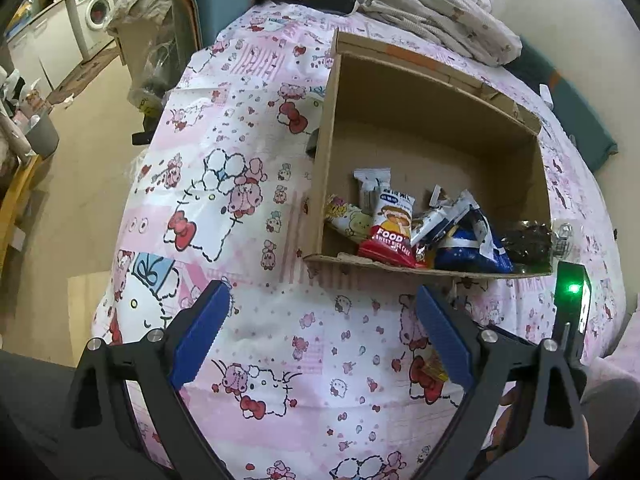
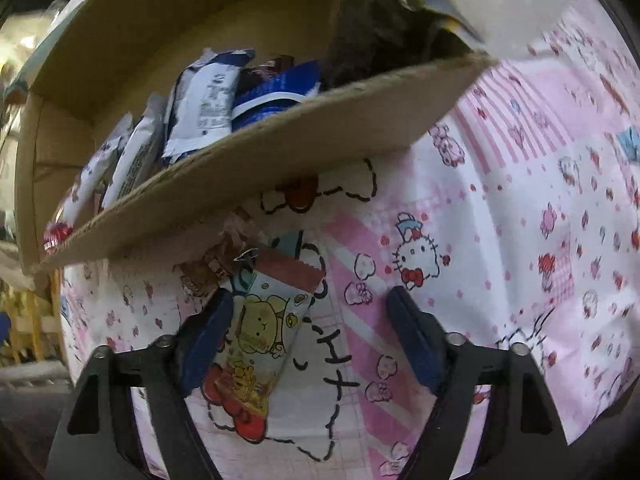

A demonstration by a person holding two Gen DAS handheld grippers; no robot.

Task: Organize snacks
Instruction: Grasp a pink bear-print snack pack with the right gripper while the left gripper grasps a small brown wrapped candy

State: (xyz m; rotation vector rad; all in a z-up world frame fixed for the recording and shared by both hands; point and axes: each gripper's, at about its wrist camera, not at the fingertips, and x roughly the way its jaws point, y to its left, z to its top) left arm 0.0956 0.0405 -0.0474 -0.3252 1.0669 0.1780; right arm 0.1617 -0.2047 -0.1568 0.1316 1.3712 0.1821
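Note:
An open cardboard box (image 1: 332,152) sits on a pink cartoon-print cloth and holds several snack packs (image 1: 390,222) along its near side. My left gripper (image 1: 322,328) is open and empty, hovering over the cloth in front of the box. My right gripper (image 2: 310,332) is open just in front of the box's near wall (image 2: 280,148). A yellow-and-white snack pack (image 2: 264,332) with a cartoon bear lies on the cloth between its jaws, against the left finger (image 2: 206,344). A brown snack (image 2: 216,264) lies beyond it, under the box edge.
Crumpled bedding (image 1: 436,12) lies behind the box. The cloth's left edge (image 1: 132,184) drops to the floor, with a washing machine (image 1: 94,12) and clutter beyond. The right gripper's body with a green light (image 1: 572,292) shows beside the box in the left wrist view.

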